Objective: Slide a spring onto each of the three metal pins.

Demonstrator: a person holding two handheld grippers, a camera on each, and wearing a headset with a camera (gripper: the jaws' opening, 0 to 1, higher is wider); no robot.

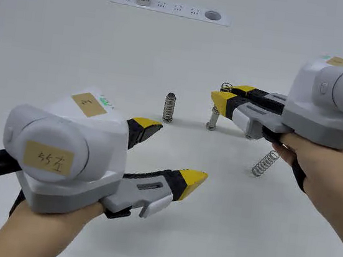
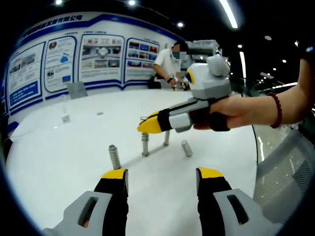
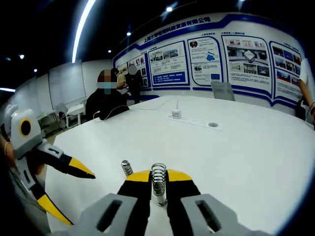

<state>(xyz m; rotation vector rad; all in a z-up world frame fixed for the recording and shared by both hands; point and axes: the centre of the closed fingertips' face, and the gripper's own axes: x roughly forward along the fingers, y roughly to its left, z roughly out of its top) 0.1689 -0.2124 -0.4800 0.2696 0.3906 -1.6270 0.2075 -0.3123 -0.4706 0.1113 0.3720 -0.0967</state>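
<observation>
Your left gripper hangs low over the tabletop with its jaws wide apart and nothing between them; it is idle, but its tips point toward the sprung pin, which stands upright with a spring already on it; drift forward and you could knock that pin over and undo 1 of the 3. Further right, your right gripper is clamped on a spring, held upright right over a bare pin; I cannot tell whether the lowest coil has caught the pin's top. This is where trouble is likeliest. If the spring sits off the pin's axis, or leans, pushing down will probably jam a coil on the pin's edge and tip the pin, which seems to stand free on its own base; squeeze too hard and the coils may buckle, or the spring may shoot out sideways; let go too soon and it may drop and roll off. Furthest right, a loose spring lies on its side just beside your right hand; a careless sweep of that wrist could send it rolling away.
</observation>
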